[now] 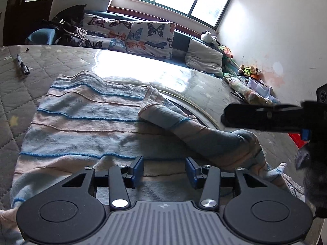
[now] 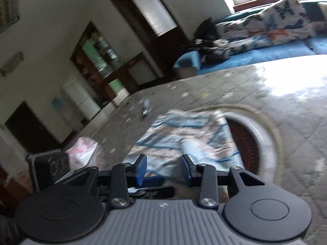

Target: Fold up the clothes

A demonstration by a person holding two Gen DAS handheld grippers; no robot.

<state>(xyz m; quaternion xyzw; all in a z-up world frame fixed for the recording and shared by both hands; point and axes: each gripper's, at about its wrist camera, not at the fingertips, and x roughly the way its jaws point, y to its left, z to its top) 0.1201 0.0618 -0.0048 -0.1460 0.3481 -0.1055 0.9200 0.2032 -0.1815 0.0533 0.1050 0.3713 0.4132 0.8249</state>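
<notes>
Just under my left tongs (image 1: 164,170), jaws apart with nothing between the pads, lies the striped sweater (image 1: 81,118), spread flat on the quilted mat (image 1: 24,77). Its sleeve (image 1: 204,136) is folded across, ahead and to the right. My right tongs (image 2: 163,168) are partly open too, seemingly empty, though that view is blurred. The sweater's hem is nearest the left tongs. Bare mat lies left of it and beyond, save a marker (image 1: 22,64) far left. Sofa cushions (image 1: 151,38) bound the far edge.
</notes>
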